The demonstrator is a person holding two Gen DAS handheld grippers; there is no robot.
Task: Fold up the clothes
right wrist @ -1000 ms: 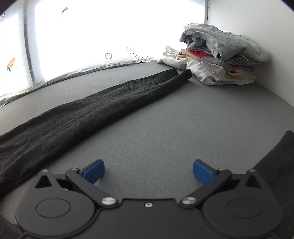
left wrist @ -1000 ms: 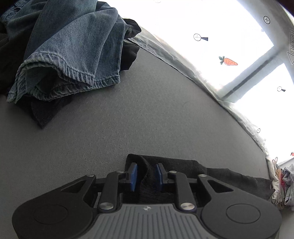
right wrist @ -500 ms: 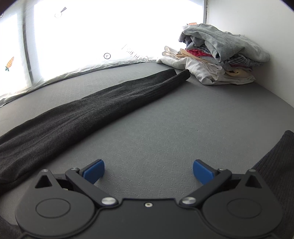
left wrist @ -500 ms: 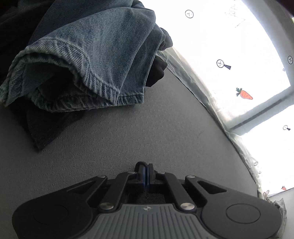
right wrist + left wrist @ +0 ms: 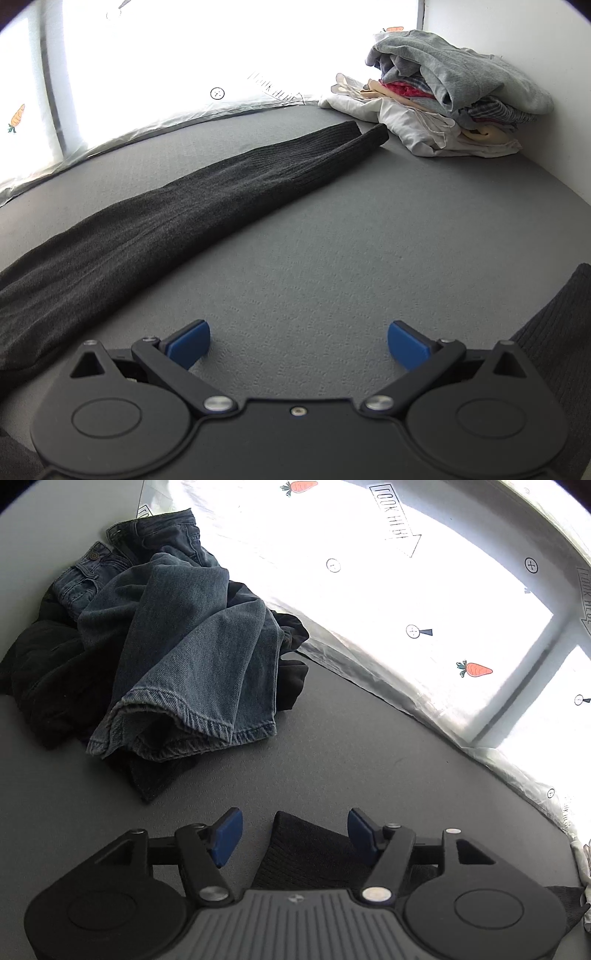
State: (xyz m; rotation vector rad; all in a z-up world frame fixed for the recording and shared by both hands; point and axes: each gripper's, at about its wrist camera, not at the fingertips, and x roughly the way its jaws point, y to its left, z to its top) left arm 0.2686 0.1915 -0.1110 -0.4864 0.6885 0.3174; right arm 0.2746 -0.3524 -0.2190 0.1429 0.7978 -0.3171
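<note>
Both tongs hold nothing. Left view: the left tongs point(image 5: 293, 829) are opening above the dark knit garment's point(image 5: 310, 849) end on the gray desk point(image 5: 369, 746), jeans point(image 5: 192, 657) beyond. Right view: the right tongs point(image 5: 298, 341) gape wide beside a sleeve point(image 5: 177, 218) (flat, outstretched); next, I judge, grip and fold it inward.

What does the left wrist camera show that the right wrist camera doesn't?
Left wrist only: crumpled blue jeans on a black garment, and the left gripper, its fingers opening, not touching the dark knit end that lies between them.
Right wrist only: a mixed pile of clothes in the corner, a long dark knit sleeve, and the open right gripper over bare surface.
Both: grey surface and bright window film.
</note>
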